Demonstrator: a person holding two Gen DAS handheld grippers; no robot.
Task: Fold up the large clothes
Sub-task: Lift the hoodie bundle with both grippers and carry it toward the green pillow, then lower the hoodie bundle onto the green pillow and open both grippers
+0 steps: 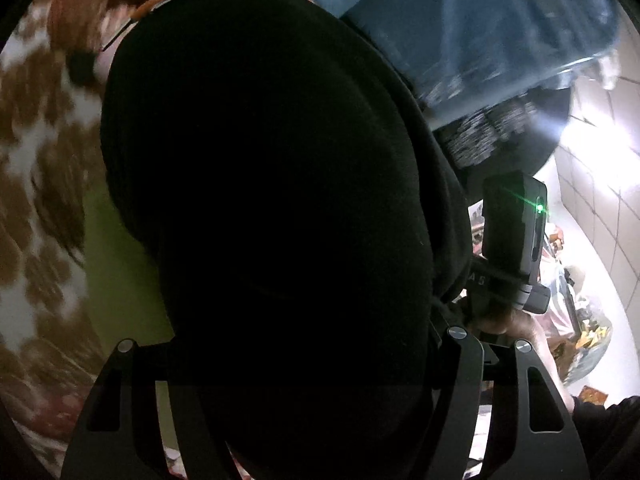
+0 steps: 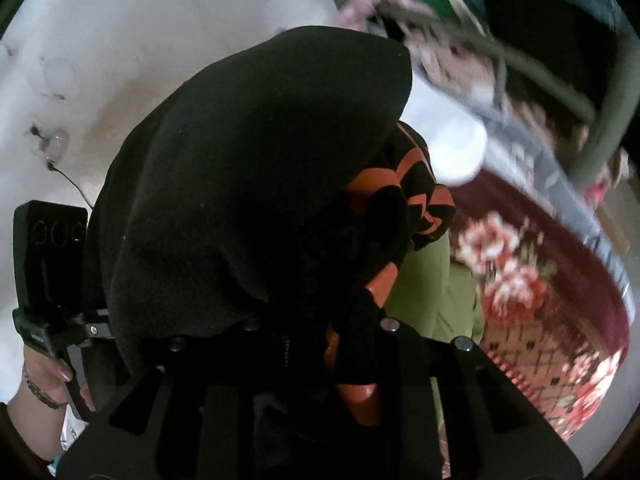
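Note:
A large black garment [image 1: 272, 200] with orange trim fills the left wrist view and drapes over my left gripper [image 1: 296, 412], hiding its fingertips. The same black garment [image 2: 248, 168], with an orange-and-black striped part [image 2: 416, 188], covers my right gripper [image 2: 316, 364]; an orange finger [image 2: 360, 396] shows, pressed into the cloth. Both grippers hold the garment up in the air. The other gripper's camera block shows in the left wrist view [image 1: 516, 224] and in the right wrist view [image 2: 48, 264].
A brown-and-white patterned blanket [image 1: 36, 160] and a green sheet [image 1: 120, 272] lie at left. Blue clothes [image 1: 500, 40] are heaped beyond. A red floral carpet [image 2: 532, 300], a tiled floor [image 1: 600, 184] and a white wall [image 2: 160, 40] surround.

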